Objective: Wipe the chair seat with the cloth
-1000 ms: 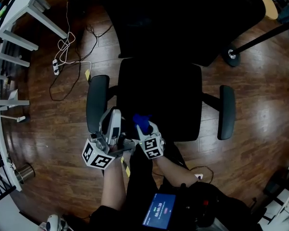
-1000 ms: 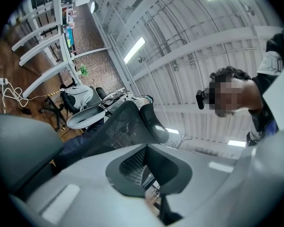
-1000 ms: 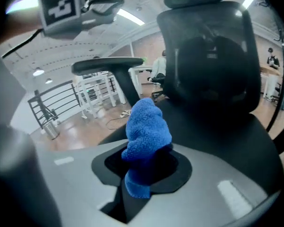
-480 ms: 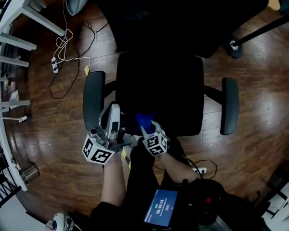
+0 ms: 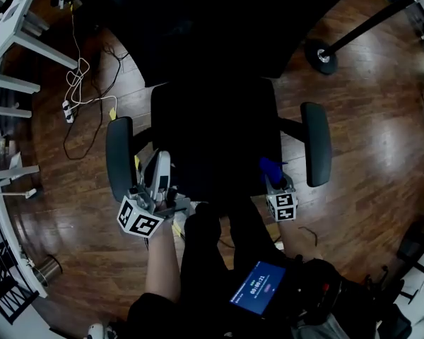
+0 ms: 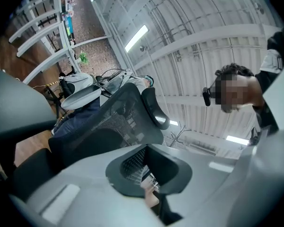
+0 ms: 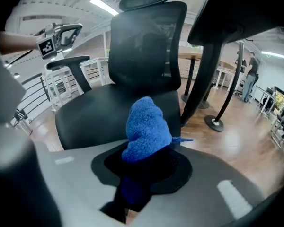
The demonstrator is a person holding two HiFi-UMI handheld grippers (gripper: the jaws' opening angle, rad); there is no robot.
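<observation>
Right gripper (image 5: 271,178) clamps fluffy blue cloth (image 7: 146,129) at black padded chair seat (image 5: 212,129) edge (stroke may slip off); left gripper (image 5: 161,169) closed, empty.

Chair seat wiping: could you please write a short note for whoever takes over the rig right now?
Right gripper: shut on the blue cloth, at the front right edge of the chair seat.
Left gripper: shut, empty, by the seat's front left corner beside an armrest.
Done: cloth is in hand; how much has been wiped does not show.
Left: wipe across the seat. Whether the cloth touches it now is unclear.
</observation>
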